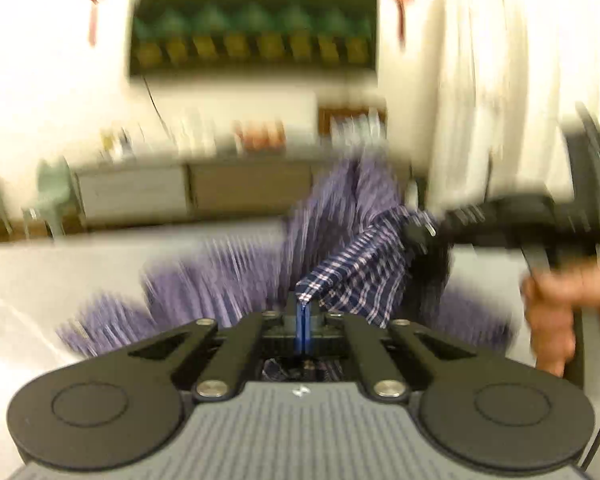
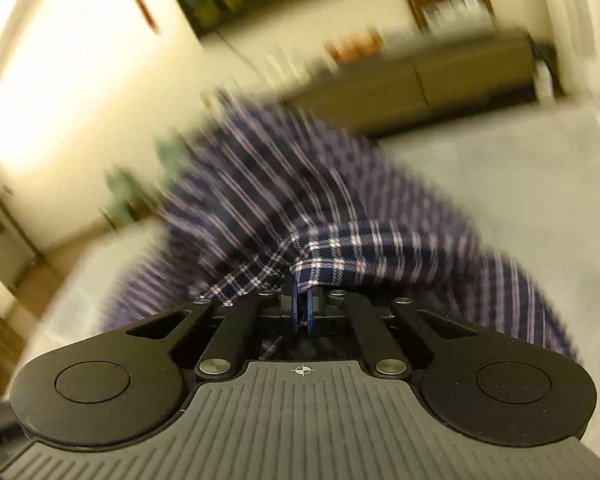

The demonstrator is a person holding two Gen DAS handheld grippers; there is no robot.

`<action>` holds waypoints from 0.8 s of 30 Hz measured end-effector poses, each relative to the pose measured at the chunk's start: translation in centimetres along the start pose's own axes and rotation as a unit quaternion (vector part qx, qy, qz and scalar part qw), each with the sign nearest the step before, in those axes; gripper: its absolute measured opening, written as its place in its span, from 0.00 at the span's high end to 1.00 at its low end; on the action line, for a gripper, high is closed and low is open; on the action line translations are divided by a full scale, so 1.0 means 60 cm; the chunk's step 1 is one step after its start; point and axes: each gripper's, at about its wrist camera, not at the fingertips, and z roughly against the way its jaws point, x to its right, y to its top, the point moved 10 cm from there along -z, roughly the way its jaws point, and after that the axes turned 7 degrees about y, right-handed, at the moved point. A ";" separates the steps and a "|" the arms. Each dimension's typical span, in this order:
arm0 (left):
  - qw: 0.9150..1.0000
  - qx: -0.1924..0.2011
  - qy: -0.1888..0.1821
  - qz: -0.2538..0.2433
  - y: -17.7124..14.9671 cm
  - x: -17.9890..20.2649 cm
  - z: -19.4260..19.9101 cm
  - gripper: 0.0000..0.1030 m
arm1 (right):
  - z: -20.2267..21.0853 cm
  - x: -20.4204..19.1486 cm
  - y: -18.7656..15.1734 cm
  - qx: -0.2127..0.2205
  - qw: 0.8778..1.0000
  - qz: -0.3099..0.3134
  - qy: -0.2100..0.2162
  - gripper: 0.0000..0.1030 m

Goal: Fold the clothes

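A navy plaid garment (image 1: 356, 276) with white and pink lines lies partly lifted over a pale table (image 1: 60, 272). My left gripper (image 1: 302, 312) is shut on a fold of its edge, which stands up between the blue pads. In the left wrist view the right gripper (image 1: 420, 228) reaches in from the right, gripping another raised part of the cloth, a hand (image 1: 556, 312) on its handle. In the right wrist view my right gripper (image 2: 302, 300) is shut on a plaid fold of the plaid garment (image 2: 340, 240), which drapes away across the table (image 2: 520, 184). Both views are motion-blurred.
A person in a white top (image 1: 492, 80) stands at the right. A low brown cabinet (image 1: 204, 188) runs along the far wall under a dark framed picture (image 1: 252, 20). Pale green chairs (image 1: 52, 196) stand at the left beyond the table.
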 end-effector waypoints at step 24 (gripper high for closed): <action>0.992 -0.126 0.011 -0.003 -0.103 -0.098 0.084 0.22 | 0.085 0.012 -0.026 -0.029 0.997 0.012 -0.069 0.06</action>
